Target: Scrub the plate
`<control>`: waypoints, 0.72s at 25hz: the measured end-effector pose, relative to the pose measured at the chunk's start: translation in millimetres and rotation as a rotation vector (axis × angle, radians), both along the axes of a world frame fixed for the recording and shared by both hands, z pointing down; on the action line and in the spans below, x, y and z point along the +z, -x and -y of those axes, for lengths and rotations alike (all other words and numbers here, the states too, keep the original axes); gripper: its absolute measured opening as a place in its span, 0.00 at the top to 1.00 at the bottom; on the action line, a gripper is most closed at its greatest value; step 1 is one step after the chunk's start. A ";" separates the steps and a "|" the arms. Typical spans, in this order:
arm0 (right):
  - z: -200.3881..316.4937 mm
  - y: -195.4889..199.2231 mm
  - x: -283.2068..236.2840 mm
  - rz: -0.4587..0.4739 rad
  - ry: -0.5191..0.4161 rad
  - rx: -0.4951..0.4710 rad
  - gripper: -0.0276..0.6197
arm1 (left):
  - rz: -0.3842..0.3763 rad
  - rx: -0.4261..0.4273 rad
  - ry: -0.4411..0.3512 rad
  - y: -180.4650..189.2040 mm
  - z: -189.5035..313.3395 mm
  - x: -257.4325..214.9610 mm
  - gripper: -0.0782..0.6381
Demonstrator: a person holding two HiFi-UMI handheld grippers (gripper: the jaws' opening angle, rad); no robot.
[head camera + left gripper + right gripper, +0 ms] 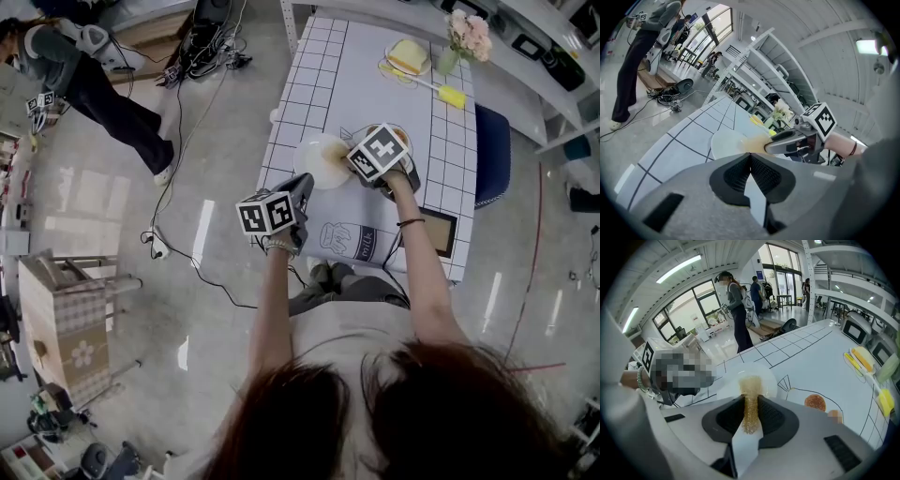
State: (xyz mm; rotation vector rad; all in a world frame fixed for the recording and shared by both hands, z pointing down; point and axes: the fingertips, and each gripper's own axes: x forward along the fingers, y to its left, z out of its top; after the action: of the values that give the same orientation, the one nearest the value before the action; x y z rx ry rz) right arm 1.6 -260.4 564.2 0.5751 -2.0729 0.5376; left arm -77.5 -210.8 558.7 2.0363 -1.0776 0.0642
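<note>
Both grippers crowd the plate [323,161] at the table's [366,84] near-left part: your left gripper [750,157] is at its rim and your right gripper [750,401] reaches in from the right, leaving little room between them. Beyond the plate the tabletop lies open as far as a yellow brush [450,96] and a flower vase [466,37]. A blue chair [492,155] blocks the right edge.

A round white plate [319,161] is lying flat on a white, black-gridded table [319,75], near the table's left edge. Its near rim is sitting in the closed jaws of the left gripper [750,156]. A golden-brown mesh scrubber [750,386] is being pinched upright in the right gripper [750,403], its far end pressing on the plate's middle.
</note>
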 end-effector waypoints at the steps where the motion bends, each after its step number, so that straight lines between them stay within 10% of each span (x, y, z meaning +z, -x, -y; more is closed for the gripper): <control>1: -1.7 0.3 0.2 0.000 0.003 -0.001 0.84 | 0.001 -0.001 0.000 0.3 -0.6 0.1 0.88; 18: -22.6 10.7 2.7 0.015 0.043 -0.016 0.84 | 0.011 -0.034 0.000 6.6 -11.5 1.4 0.88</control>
State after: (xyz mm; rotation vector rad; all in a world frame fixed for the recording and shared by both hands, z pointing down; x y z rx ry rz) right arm -9.1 -237.8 566.9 0.5303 -2.0733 0.5772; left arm -84.1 -199.3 560.0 2.0196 -1.1186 0.0584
